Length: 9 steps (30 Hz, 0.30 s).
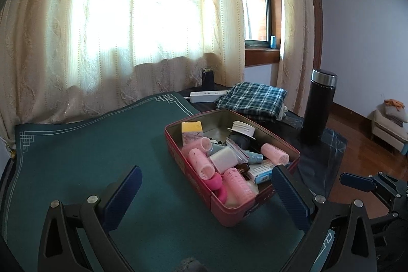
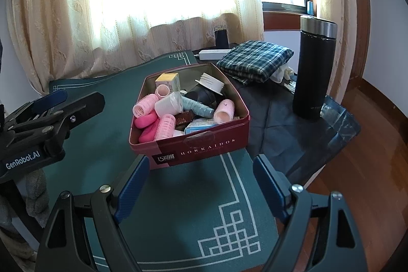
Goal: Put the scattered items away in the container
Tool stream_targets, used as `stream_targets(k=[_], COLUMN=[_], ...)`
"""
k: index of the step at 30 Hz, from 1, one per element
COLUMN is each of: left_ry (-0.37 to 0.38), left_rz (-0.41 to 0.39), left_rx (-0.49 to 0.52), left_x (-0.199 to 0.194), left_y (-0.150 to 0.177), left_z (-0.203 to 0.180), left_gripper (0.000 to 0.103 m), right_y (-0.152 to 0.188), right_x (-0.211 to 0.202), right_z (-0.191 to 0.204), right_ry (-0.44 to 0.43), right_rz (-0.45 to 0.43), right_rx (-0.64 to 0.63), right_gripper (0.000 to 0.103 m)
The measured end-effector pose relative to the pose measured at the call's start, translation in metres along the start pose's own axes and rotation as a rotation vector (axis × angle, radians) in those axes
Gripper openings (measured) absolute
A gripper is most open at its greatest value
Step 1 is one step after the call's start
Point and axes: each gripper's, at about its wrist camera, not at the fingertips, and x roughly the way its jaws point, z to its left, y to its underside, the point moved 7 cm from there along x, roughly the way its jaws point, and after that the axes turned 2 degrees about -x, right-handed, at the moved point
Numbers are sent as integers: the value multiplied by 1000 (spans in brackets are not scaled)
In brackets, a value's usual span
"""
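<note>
A dark red tin (image 1: 255,205) (image 2: 204,147) stands on the green mat (image 1: 89,157) (image 2: 183,195). It holds several pink hair rollers (image 1: 200,162) (image 2: 145,105), a white roll (image 2: 168,103), a blue roller (image 2: 197,106), small boxes and a white lid (image 1: 242,129). My left gripper (image 1: 206,193) is open and empty, its right finger beside the tin's near corner. My right gripper (image 2: 201,182) is open and empty just in front of the tin. In the right wrist view the left gripper (image 2: 51,106) shows at the left edge.
A black flask (image 1: 318,106) (image 2: 313,68) stands right of the tin on dark cloth. A folded plaid cloth (image 1: 252,100) (image 2: 255,60) and a white power strip (image 1: 206,94) lie behind. Curtains hang at the back. The table edge and wooden floor (image 2: 369,170) are at the right.
</note>
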Motion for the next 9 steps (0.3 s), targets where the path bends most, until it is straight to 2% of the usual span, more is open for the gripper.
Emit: stream_targets(k=[5,9], left_ry=[40,42], left_rz=[30,42], left_rx=[9,28], left_x=[7,13], left_y=[5,9], left_z=[-7,-5], left_gripper=[103,103], right_y=[3,6], right_x=[5,12], right_z=[-2,1], right_ry=[-1,-11], right_rz=[14,35], right_rx=[4,6], right_gripper=[86,86])
